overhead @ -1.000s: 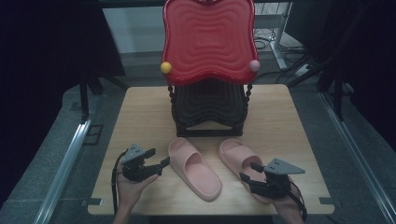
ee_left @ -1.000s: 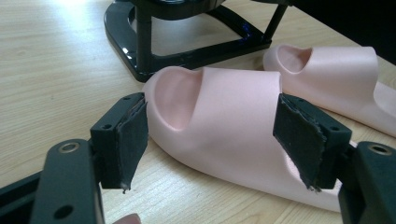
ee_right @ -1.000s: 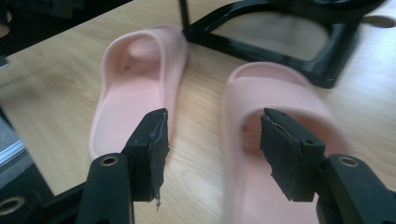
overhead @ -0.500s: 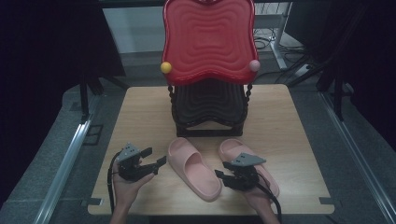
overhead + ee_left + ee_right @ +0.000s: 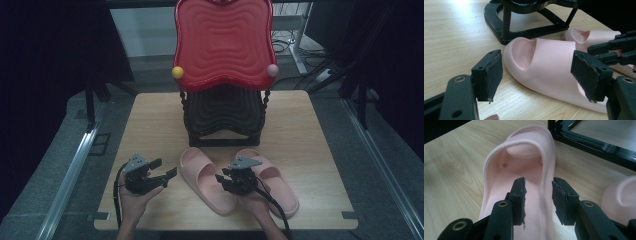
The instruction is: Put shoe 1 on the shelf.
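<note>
Right gripper (image 5: 538, 195) jaws straddling left pink slide sandal's (image 5: 206, 180) side wall, not yet pinched, left gripper (image 5: 164, 170) jaws spread, just beside sandal toe.

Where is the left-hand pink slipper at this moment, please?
In the high view the left-hand pink slipper lies near the table's front edge, before the black rack, between the left gripper and right gripper, beside the other slipper.

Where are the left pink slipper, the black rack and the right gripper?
left pink slipper (image 5: 207, 177): high view, on its strap.
black rack (image 5: 222, 141): high view, on its front base bar.
right gripper (image 5: 538, 195): right gripper view, between its fingertips, which straddle the slipper's side wall.
</note>
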`<state>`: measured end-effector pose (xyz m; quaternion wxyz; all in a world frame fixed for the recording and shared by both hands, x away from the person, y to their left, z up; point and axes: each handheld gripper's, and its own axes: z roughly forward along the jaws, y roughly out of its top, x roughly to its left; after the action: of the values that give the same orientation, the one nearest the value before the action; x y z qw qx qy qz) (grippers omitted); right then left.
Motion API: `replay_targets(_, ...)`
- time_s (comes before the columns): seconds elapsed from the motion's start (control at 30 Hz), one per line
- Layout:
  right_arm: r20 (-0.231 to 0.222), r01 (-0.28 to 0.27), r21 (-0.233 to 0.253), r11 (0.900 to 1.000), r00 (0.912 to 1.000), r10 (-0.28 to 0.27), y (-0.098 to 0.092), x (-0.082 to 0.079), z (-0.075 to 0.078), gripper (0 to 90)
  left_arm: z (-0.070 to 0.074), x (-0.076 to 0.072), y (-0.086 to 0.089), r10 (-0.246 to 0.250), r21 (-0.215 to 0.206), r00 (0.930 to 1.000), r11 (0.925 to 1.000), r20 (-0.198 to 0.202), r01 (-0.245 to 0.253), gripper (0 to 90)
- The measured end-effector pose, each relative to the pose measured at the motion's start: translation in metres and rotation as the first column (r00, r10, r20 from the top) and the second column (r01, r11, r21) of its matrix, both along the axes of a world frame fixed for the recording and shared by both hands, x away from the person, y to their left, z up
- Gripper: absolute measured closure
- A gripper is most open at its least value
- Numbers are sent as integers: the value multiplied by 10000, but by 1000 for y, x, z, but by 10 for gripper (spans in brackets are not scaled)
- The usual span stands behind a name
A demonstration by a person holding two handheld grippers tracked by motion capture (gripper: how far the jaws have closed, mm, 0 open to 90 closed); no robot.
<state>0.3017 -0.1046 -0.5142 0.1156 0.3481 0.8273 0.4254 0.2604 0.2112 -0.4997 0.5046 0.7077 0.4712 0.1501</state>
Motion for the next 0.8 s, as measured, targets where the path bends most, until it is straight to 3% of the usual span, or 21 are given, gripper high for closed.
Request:
replay_targets(0.4, -406, 609, 189, 9980, 9974, -601, 22, 22, -15, 698, -2, -1, 2, 19, -45, 9999, 10000, -106, -19, 255)
replay_targets(0.8, -470, 894, -165, 9959, 9948, -901, 27, 27, -17, 816, -5, 0, 3, 50, -126, 9998, 9999, -211, -53, 254)
